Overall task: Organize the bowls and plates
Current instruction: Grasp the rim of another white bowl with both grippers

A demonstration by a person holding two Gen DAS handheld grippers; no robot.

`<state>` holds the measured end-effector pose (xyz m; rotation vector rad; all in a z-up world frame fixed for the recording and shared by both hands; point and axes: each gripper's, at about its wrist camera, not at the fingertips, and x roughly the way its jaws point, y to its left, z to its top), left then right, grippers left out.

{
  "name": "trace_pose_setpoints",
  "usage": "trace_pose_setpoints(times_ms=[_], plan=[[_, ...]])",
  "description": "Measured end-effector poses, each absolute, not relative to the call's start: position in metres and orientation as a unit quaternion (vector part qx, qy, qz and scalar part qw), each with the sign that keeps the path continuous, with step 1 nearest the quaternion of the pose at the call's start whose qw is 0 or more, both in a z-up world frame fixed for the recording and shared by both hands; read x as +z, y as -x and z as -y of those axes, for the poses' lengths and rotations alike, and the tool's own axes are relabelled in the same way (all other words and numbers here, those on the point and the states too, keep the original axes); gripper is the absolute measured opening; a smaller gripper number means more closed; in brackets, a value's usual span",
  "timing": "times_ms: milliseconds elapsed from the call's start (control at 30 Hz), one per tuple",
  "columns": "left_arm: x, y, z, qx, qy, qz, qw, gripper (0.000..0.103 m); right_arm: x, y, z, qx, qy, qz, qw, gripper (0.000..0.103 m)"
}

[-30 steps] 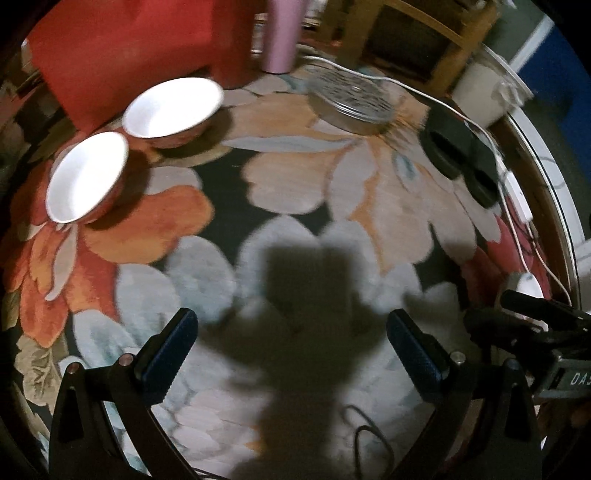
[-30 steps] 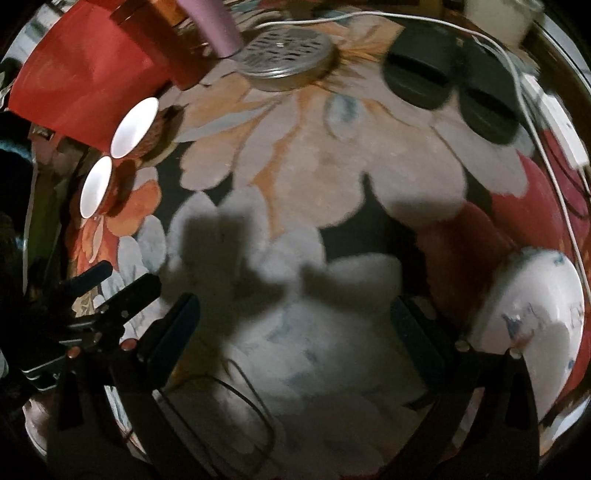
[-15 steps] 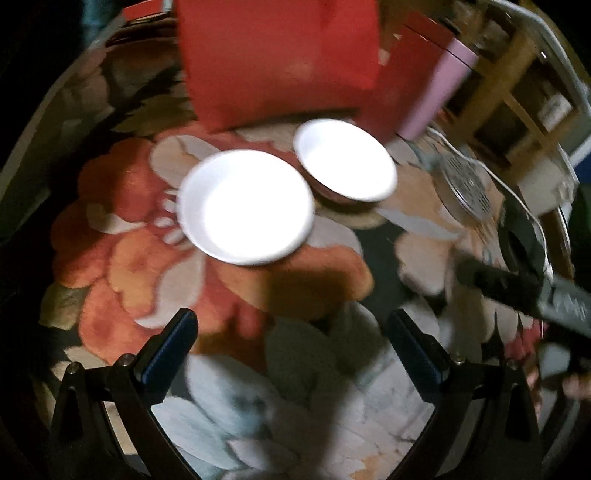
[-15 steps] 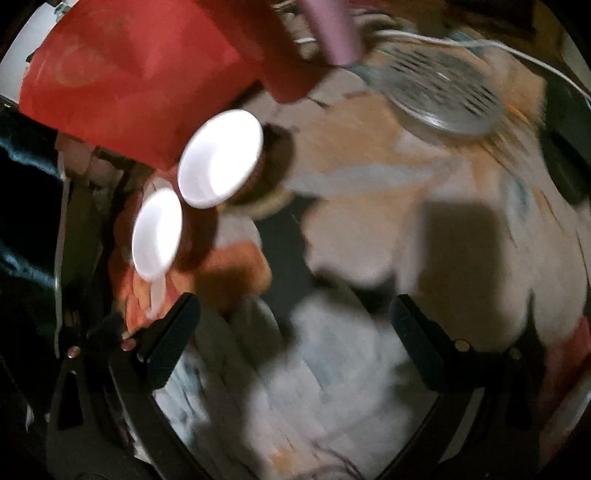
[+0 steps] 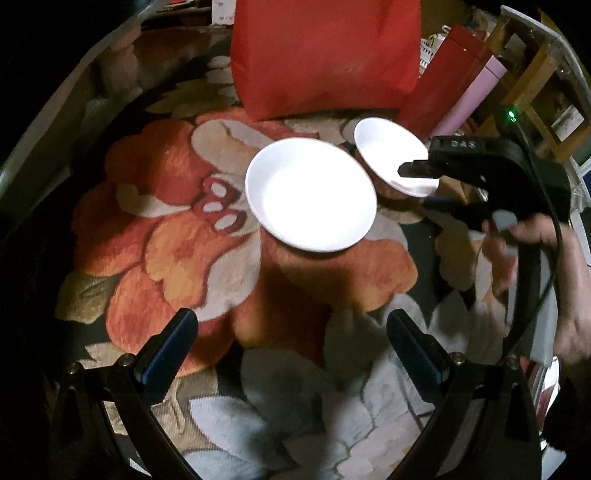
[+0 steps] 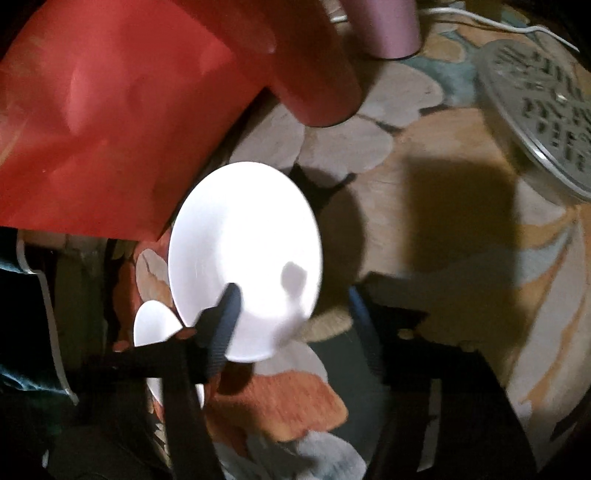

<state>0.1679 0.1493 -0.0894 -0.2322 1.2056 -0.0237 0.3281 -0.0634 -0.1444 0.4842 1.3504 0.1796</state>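
Note:
Two white bowls stand side by side on the floral rug (image 5: 177, 236). The nearer bowl (image 5: 310, 194) lies ahead of my left gripper (image 5: 291, 350), which hovers above the rug, open and with nothing in it. The farther bowl (image 5: 388, 155) fills the right wrist view (image 6: 243, 251). My right gripper (image 6: 291, 295) straddles its near rim with the jaws closing. One finger (image 6: 221, 321) is over the bowl's inside and the other finger (image 6: 364, 332) is outside, still a little off the wall. From the left wrist camera, the right gripper (image 5: 415, 186) shows at that bowl's edge.
A red bag (image 5: 325, 55), a red box (image 5: 443, 74) and a pink cylinder (image 6: 384, 26) stand just behind the bowls. A perforated metal lid (image 6: 539, 110) lies to the right. Wooden furniture (image 5: 535, 74) is at the back right. A person's hand (image 5: 535, 251) holds the right gripper.
Both grippers swept left across the rug toward the bowls. The right gripper came down over the farther bowl's rim and its jaws narrowed from wide open.

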Motion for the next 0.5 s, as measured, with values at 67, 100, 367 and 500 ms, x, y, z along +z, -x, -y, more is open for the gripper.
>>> trace_pose_setpoints(times_ms=[67, 100, 367, 500], plan=[[-0.093, -0.165, -0.15, -0.012, 0.11, -0.57, 0.815, 0.102, -0.153, -0.336, 0.059, 0.078, -0.213, -0.627, 0.745, 0.017], [-0.095, -0.164, -0.15, -0.012, 0.109, -0.572, 0.813, 0.102, -0.155, -0.341, 0.06, 0.074, -0.213, -0.629, 0.744, 0.016], [-0.096, -0.163, -0.141, -0.024, 0.104, -0.574, 0.812, 0.102, -0.161, -0.32, 0.091, 0.109, -0.255, -0.637, 0.719, 0.013], [-0.097, -0.163, -0.125, -0.037, 0.095, -0.571, 0.815, 0.102, -0.162, -0.291, 0.103, 0.144, -0.246, -0.662, 0.693, 0.012]])
